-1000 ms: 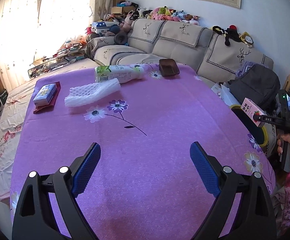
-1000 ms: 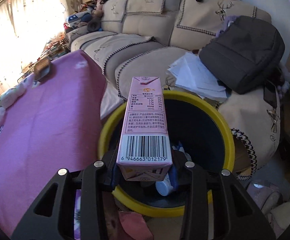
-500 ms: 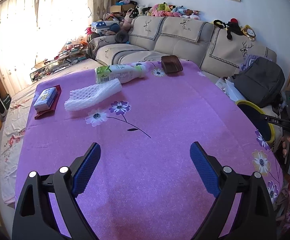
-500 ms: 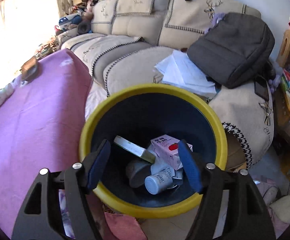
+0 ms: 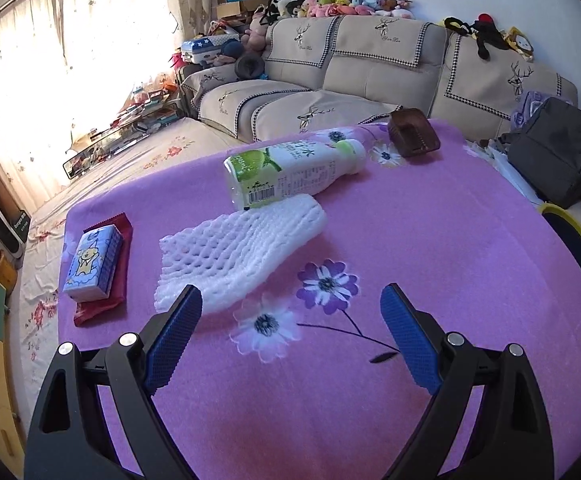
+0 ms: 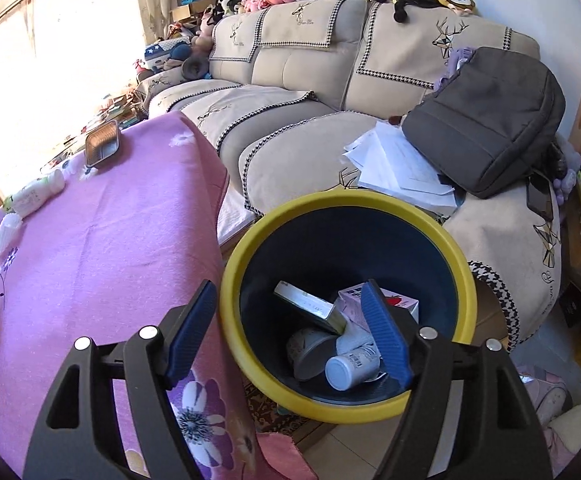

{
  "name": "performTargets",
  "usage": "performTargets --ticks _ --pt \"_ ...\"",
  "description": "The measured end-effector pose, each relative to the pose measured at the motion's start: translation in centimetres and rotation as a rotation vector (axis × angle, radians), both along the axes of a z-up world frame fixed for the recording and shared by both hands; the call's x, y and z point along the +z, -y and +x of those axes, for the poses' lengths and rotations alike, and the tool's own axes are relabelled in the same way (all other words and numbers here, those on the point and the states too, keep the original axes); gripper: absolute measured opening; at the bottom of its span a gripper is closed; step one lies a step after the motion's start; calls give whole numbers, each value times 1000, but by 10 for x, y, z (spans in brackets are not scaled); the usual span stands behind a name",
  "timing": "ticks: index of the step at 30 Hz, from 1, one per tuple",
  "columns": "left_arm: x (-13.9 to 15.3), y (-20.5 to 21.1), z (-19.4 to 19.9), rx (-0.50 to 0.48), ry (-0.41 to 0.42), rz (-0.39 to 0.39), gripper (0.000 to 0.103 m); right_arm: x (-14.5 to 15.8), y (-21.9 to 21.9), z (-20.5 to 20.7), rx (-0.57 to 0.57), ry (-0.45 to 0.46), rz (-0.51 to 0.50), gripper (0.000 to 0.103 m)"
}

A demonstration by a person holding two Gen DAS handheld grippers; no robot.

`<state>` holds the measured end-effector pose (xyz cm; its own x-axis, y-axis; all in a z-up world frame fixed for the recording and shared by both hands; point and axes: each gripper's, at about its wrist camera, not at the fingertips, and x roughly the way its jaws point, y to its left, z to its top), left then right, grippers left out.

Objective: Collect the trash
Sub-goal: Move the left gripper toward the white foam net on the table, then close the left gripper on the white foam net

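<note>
My left gripper [image 5: 290,334] is open and empty above the purple tablecloth [image 5: 430,240], just short of a white foam net sleeve [image 5: 242,248]. Behind the sleeve a green-and-white plastic bottle [image 5: 290,170] lies on its side. My right gripper [image 6: 290,332] is open and empty above the yellow-rimmed dark bin [image 6: 250,248] beside the table. The pink carton [image 6: 394,304] lies inside the bin among other trash. The bottle [image 6: 36,196] and the sleeve [image 6: 0,236] also show far left in the right wrist view.
A blue tissue pack [image 5: 92,266] lies on a red wrapper [image 5: 120,280] at the table's left. A brown tray [image 5: 412,138] sits at the far edge. A beige sofa [image 6: 310,100] with a grey backpack [image 6: 486,120] and papers [image 6: 394,164] stands behind.
My right gripper opened and dropped the pink carton into the bin, then drew back and left. My left gripper moved forward across the table toward the foam sleeve and bottle.
</note>
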<state>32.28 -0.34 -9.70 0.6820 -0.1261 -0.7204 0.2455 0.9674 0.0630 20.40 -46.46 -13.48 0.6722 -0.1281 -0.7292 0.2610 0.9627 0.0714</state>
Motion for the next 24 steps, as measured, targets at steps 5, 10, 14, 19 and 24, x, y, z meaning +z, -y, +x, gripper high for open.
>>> performTargets --ticks 5,10,14,19,24 --pt "-18 -12 35 8 -31 4 89 0 -4 4 5 -5 -3 71" --pt "-33 -20 57 19 -74 -7 81 -2 -8 8 13 -7 -1 71" --pt "-41 -18 63 25 -80 5 75 -5 -12 12 21 -17 4 71" --pt "-43 -13 60 25 -65 34 54 -5 -15 15 31 -17 6 71" --pt "-35 -12 49 14 -61 21 21 -3 -18 13 43 -8 11 71"
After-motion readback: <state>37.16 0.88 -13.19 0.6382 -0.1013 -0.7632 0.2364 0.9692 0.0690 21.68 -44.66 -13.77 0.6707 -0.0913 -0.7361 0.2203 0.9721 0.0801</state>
